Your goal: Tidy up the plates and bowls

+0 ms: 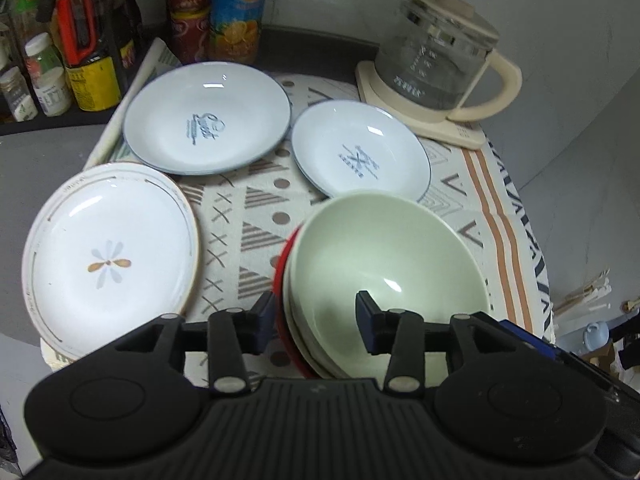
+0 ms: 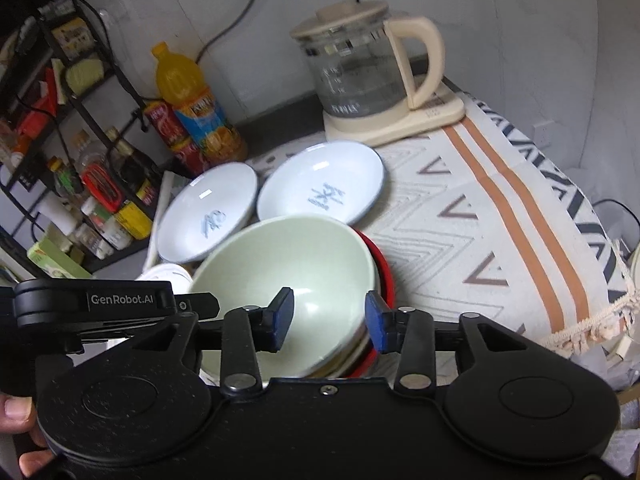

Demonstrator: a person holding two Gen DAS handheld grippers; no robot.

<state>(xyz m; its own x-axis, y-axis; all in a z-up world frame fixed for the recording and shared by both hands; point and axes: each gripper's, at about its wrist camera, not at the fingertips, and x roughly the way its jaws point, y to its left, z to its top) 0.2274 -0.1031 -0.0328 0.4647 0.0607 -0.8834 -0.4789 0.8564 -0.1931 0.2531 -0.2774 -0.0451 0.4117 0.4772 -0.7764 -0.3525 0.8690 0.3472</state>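
1. The bowl stack (image 1: 384, 280) sits at 5 o'clock on the patterned cloth (image 1: 256, 216). A green bowl (image 2: 288, 276) is on top, with a red bowl (image 2: 382, 268) under it.
2. The left gripper (image 1: 316, 312) is open wide. One finger is outside the stack's left rim and one is inside the green bowl. It holds nothing.
3. The right gripper (image 2: 330, 316) is also open wide across the right rim and holds nothing.
4. The flower plate (image 1: 108, 256) is at 8 o'clock, the big blue-rim plate (image 1: 206, 116) at 11 o'clock, and the small blue-rim plate (image 1: 360, 152) at 1 o'clock.
5. I think the stack is being picked up or let go; I cannot tell which.
6. Squeeze both rims evenly and lift straight up, slowly, so the bowls don't slip.
7. Keep away from the kettle (image 1: 440, 60).
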